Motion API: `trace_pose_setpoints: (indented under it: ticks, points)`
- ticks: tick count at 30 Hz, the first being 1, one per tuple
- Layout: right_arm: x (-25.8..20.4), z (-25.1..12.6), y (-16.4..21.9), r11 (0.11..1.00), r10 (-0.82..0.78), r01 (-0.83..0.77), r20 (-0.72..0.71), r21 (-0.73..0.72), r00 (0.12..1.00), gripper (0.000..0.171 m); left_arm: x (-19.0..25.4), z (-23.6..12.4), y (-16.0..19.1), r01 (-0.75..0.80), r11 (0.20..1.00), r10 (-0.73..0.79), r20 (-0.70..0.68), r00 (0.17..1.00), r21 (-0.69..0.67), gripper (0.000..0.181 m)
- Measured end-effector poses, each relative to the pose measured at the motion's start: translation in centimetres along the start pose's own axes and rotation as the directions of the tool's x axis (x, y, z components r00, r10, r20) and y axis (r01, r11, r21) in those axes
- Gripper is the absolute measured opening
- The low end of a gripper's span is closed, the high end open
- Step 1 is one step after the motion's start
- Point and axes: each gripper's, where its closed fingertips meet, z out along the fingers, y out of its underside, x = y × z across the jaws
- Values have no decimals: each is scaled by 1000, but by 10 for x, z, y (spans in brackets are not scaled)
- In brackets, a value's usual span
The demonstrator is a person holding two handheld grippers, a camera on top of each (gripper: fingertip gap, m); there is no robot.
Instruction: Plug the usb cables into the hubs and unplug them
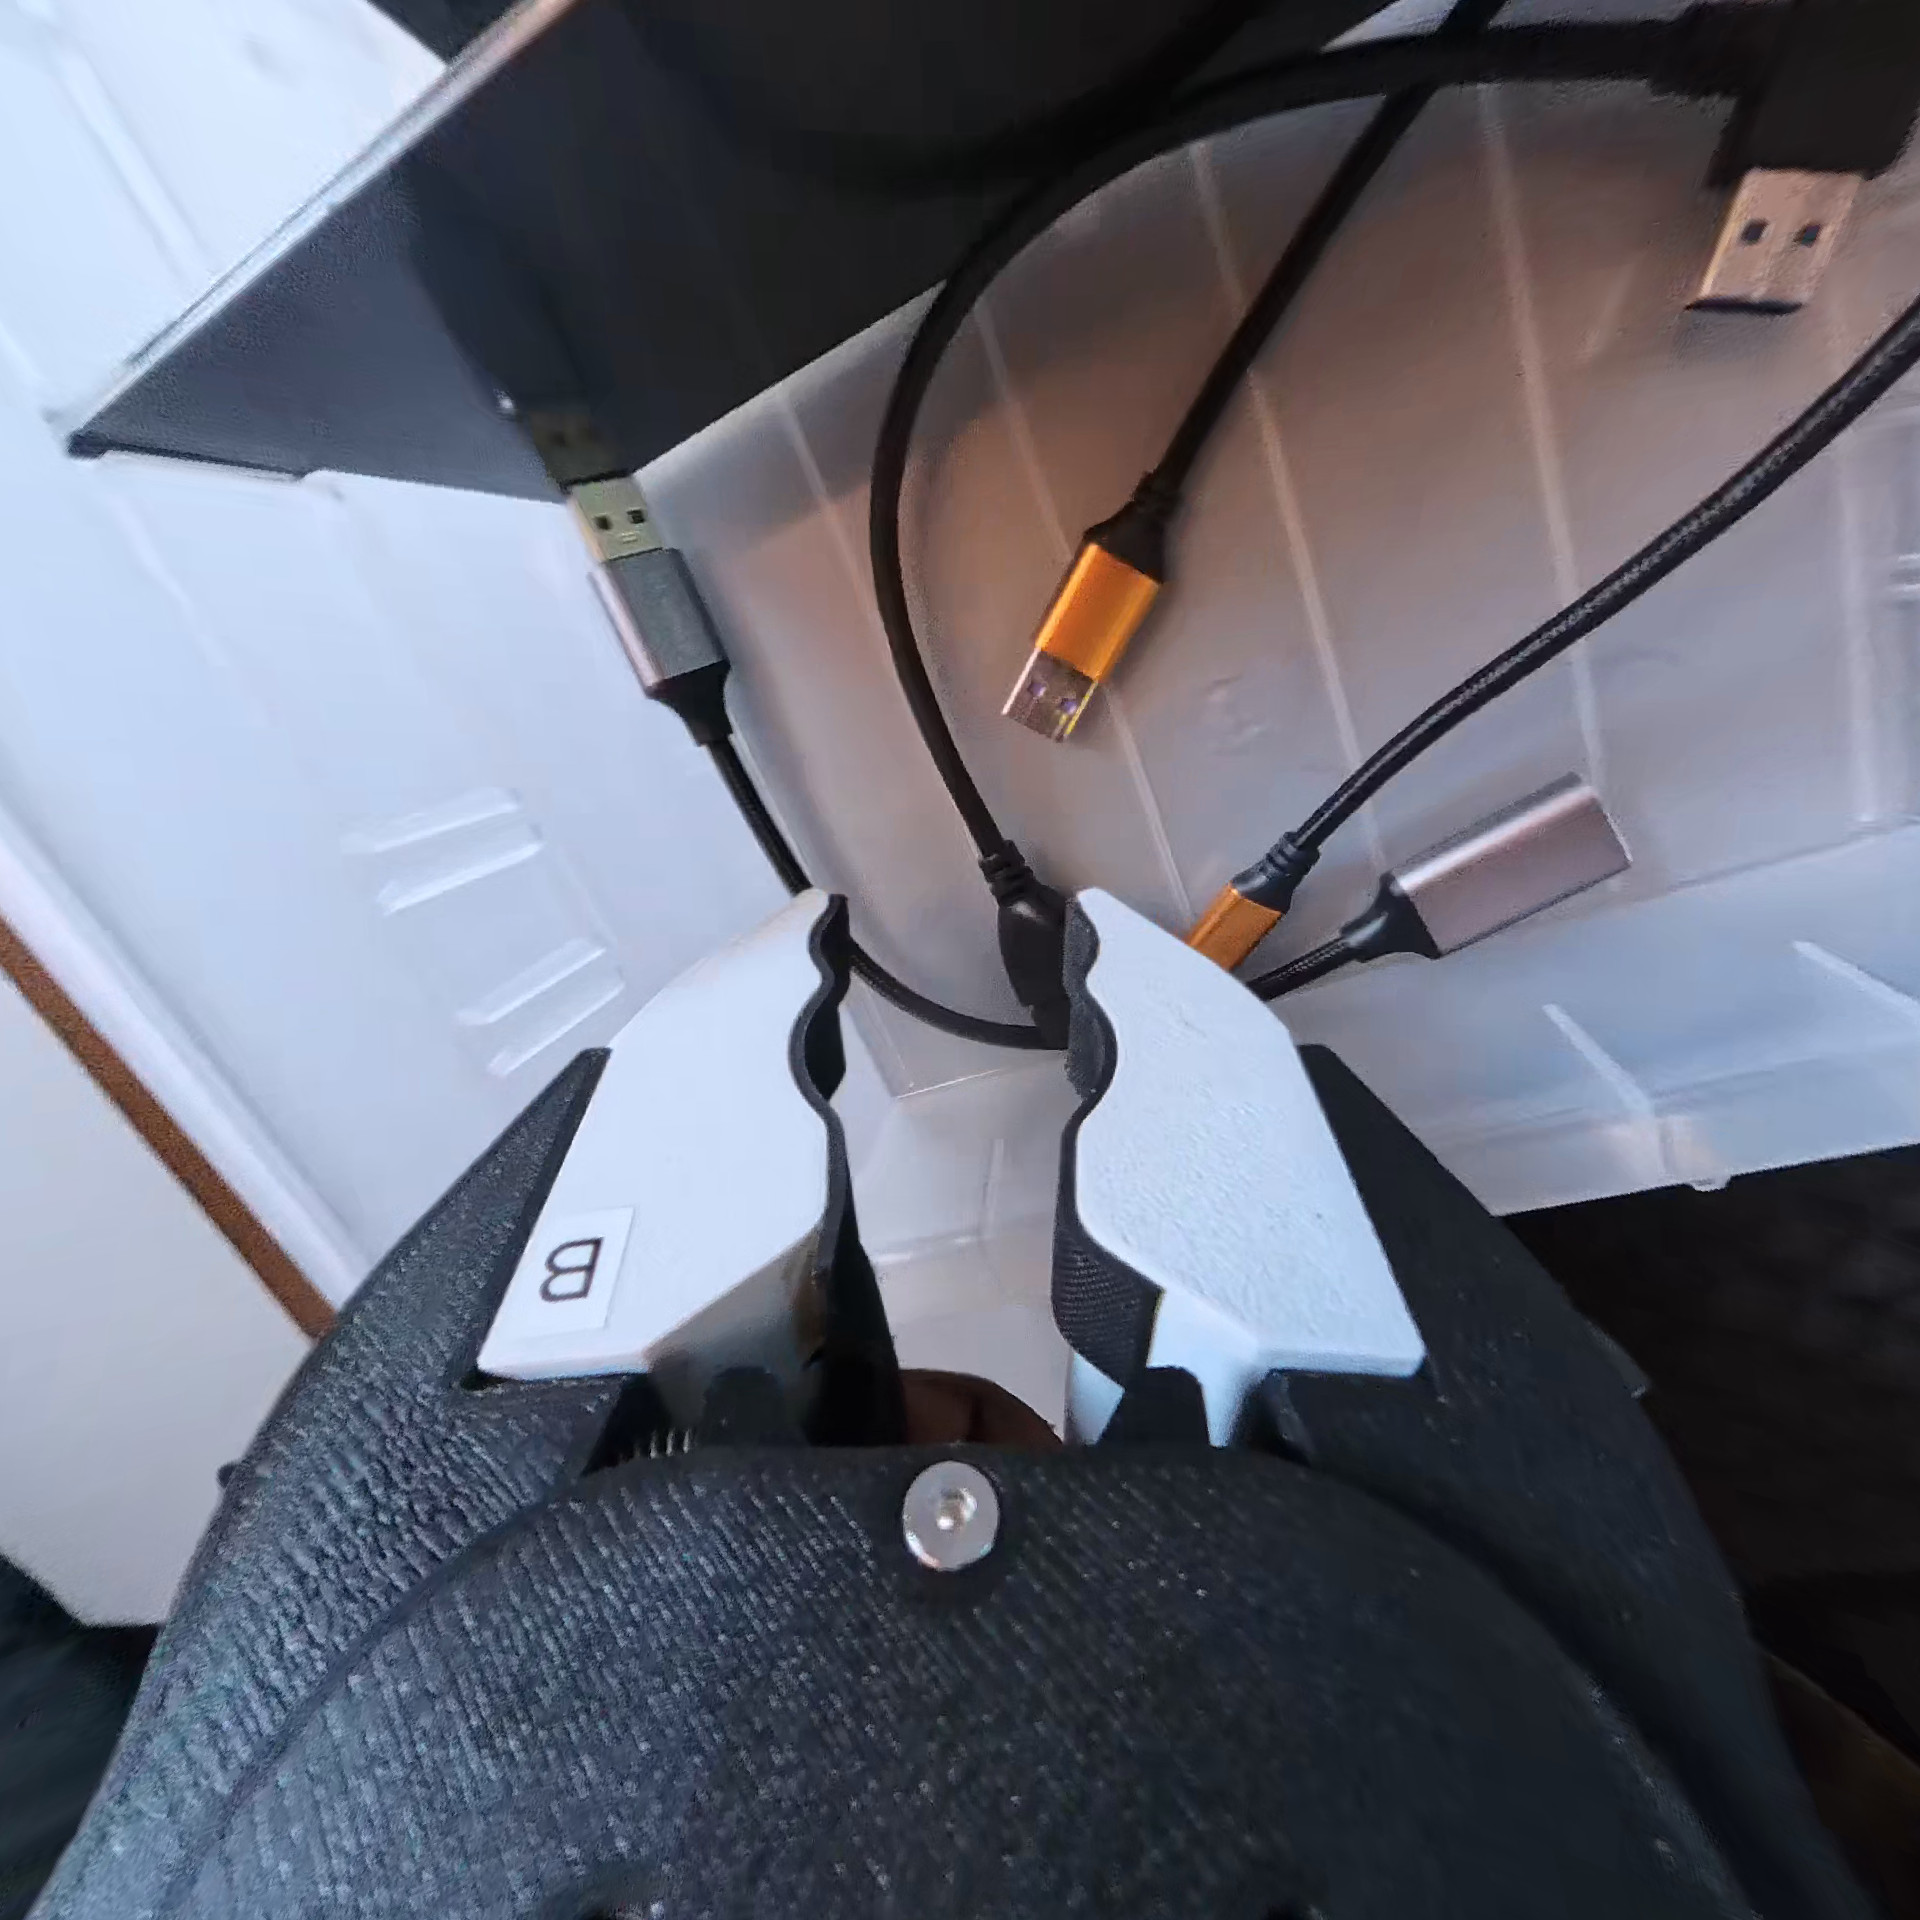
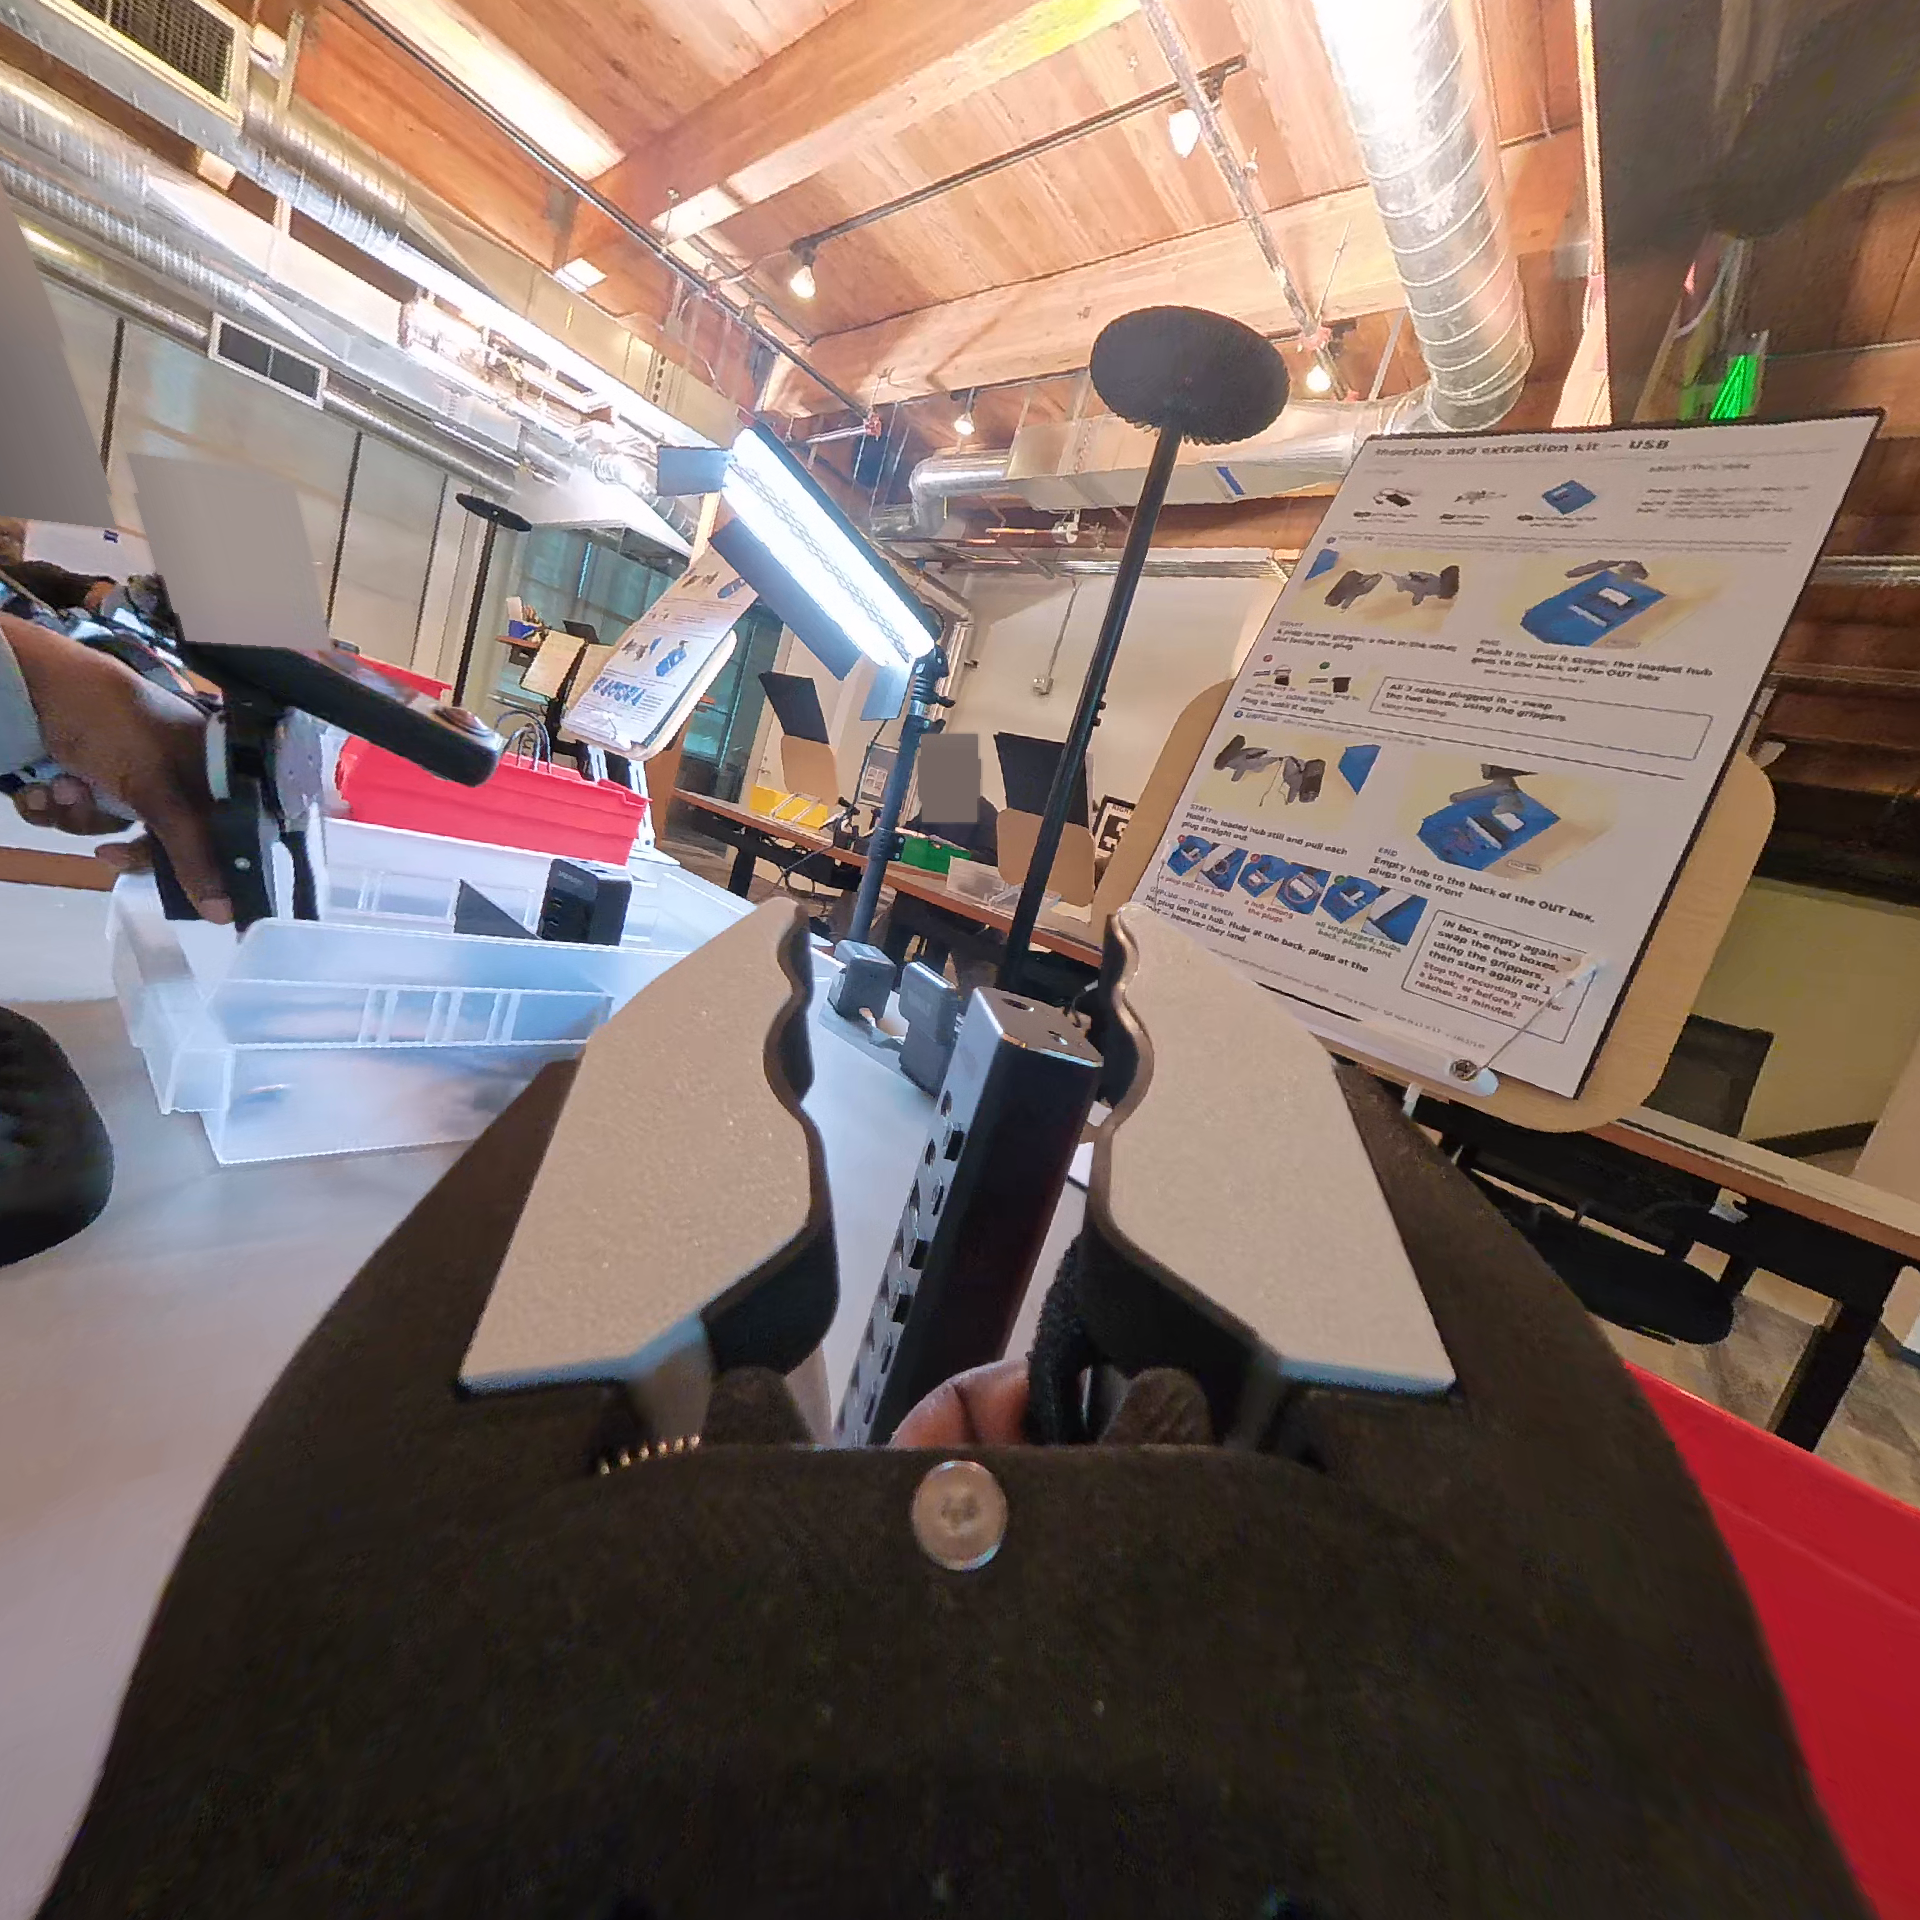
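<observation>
In the left wrist view my left gripper (image 1: 951,914) is open and empty, its tips low inside a clear plastic bin (image 1: 1558,1091). Several loose USB cables lie there: a black plug (image 1: 1023,935) touching the right fingertip, an orange plug (image 1: 1101,623), a grey plug (image 1: 655,623), a silver plug (image 1: 1756,239) and a grey socket end (image 1: 1507,873). In the right wrist view my right gripper (image 2: 956,925) holds a long black USB hub (image 2: 997,1164) upright above the table, against its right finger, ports facing left. The left gripper (image 2: 239,831) shows at far left over the bins.
Clear bins (image 2: 395,1018) and a red bin (image 2: 488,800) stand at left on the white table, with a black block (image 2: 582,899) inside one. An instruction board (image 2: 1455,748) stands at right, a black pole with a disc (image 2: 1184,384) behind the hub, another red bin (image 2: 1818,1538) at lower right. There is about 45 cm between the tips of the two grippers.
</observation>
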Motion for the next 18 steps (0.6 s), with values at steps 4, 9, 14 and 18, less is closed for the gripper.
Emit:
trace_pose_setpoints:
  ticks: [4, 9, 14, 18]
  points:
    - [-1, 0, 1, 1000, 1, -1, 3, -5, 1000, 53, -8, -9, 2, -42, 998, 45, 102, 994, -36, 32]
    - [-4, 0, 0, 1000, -28, 28, 8, -4, 1000, 53, -19, -14, 8, -33, 990, 51, 137, 989, -135, 27]
    - [-5, 0, -2, 999, -46, 46, 12, -1, 999, 52, -12, 4, 32, -36, 945, 75, 109, 991, -324, 14]
    - [-7, -1, -5, 998, -57, 57, 16, 7, 998, 52, -9, 6, 30, -24, 957, 54, 95, 994, -290, 7]
